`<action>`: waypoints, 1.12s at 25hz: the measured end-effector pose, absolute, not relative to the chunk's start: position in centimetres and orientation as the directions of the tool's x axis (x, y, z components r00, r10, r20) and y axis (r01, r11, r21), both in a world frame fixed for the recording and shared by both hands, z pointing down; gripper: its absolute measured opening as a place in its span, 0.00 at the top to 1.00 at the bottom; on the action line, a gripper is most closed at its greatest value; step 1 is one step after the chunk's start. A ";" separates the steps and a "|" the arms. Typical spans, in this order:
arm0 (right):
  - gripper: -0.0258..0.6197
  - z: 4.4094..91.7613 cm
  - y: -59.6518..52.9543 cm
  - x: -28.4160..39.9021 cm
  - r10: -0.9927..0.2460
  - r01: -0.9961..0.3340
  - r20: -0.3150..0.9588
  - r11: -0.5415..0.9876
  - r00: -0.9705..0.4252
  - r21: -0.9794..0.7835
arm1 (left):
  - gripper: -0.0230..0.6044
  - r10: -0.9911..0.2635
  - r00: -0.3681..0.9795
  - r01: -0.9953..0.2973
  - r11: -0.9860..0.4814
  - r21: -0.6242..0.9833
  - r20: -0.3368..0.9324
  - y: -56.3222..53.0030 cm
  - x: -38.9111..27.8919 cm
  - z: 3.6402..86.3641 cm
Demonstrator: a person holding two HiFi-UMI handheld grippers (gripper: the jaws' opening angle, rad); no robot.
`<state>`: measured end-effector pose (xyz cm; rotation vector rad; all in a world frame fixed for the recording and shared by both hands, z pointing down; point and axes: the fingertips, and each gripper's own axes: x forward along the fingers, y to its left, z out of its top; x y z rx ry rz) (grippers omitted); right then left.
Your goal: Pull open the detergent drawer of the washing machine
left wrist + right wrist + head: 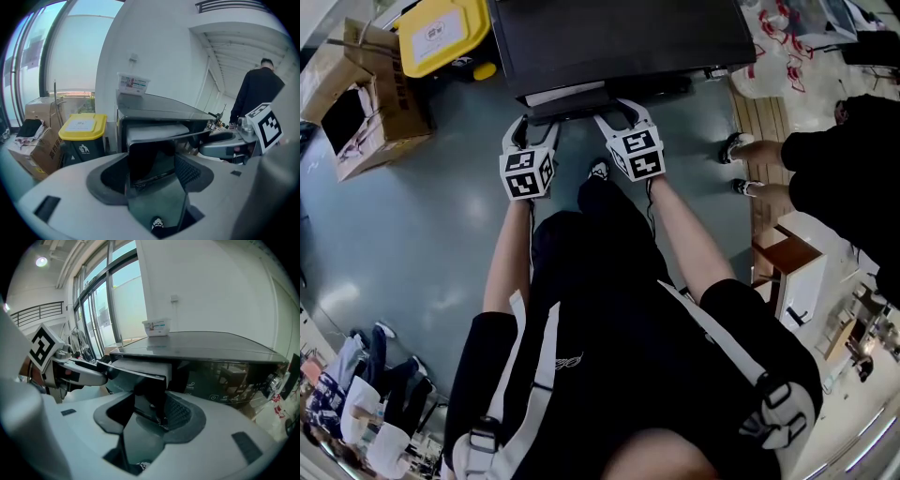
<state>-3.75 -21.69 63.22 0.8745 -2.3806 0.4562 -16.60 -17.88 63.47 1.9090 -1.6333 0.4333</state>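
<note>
Detergent drawer (572, 112) is seen pulled out of washing machine (619, 37) — front straddled by left tongs (539, 123), set wide; right tongs (616, 112) clamped narrower on it.

- Floor (441, 234): grey, glossy.
- Washer (619, 37) stands on it; a small tub (133, 84) sits on the washer's top, towards the wall.
- Yellow-lidded bin (441, 33) stands left of the washer, with an open cardboard box (370, 112) beside it.

Glossy dark washing machine (619, 37), white plastic detergent drawer (157, 131), brown cardboard box (384, 112)
</note>
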 end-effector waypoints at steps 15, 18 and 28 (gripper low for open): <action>0.65 63.2 -20.5 -3.5 -0.487 -0.683 0.614 0.721 -0.621 -0.120 | 0.49 -0.778 0.200 -0.972 -0.081 0.221 0.596 -16.7 -16.4 63.5; 0.65 63.2 -20.3 -3.3 -0.488 -0.683 0.614 0.722 -0.620 -0.116 | 0.49 -0.778 0.202 -0.972 -0.083 0.222 0.595 -16.5 -16.2 63.5; 0.65 63.4 -19.3 -2.7 -0.488 -0.688 0.621 0.716 -0.614 -0.118 | 0.49 -0.776 0.201 -0.972 -0.083 0.219 0.598 -15.6 -15.6 63.5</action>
